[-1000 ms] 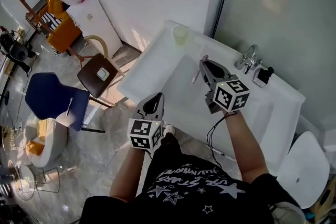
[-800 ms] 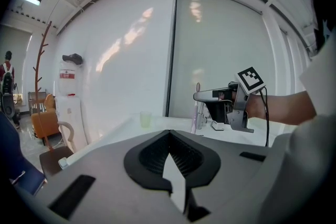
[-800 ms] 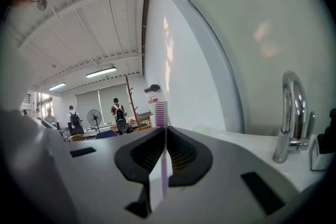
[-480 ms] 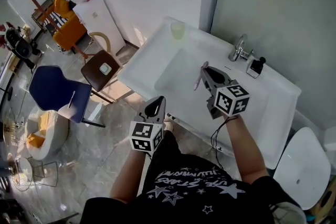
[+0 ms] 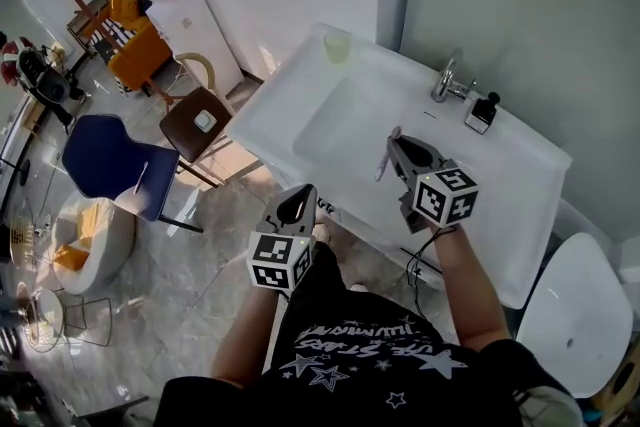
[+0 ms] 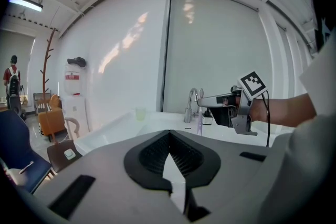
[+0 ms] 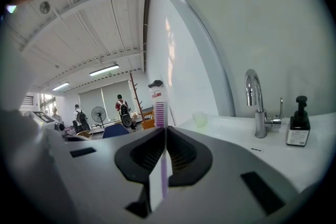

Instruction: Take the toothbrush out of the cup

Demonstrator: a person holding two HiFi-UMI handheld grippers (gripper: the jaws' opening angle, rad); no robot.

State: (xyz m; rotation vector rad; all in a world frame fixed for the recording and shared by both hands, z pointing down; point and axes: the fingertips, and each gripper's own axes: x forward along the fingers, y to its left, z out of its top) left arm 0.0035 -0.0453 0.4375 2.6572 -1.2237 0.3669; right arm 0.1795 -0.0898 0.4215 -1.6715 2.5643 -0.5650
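Note:
A pale cup [image 5: 338,46] stands at the far left corner of the white counter [image 5: 505,180]; it also shows small in the left gripper view as the cup [image 6: 139,114] and in the right gripper view as the cup [image 7: 199,119]. My right gripper [image 5: 393,143] hovers over the basin's near side, shut on a purple toothbrush [image 5: 385,158] held upright, well away from the cup. Between its jaws [image 7: 164,129] the toothbrush [image 7: 160,113] shows its bristles on top. My left gripper [image 5: 303,189] hangs in front of the counter's edge, shut and empty [image 6: 169,132].
A chrome faucet [image 5: 447,80] and a black soap dispenser [image 5: 481,112] stand at the counter's back. The sink basin [image 5: 340,115] lies between cup and faucet. A blue chair [image 5: 100,165] and a brown chair [image 5: 195,120] stand left, a white chair [image 5: 565,310] right.
Both grippers have drawn back from the cup toward the counter's near edge. The right one still carries the toothbrush.

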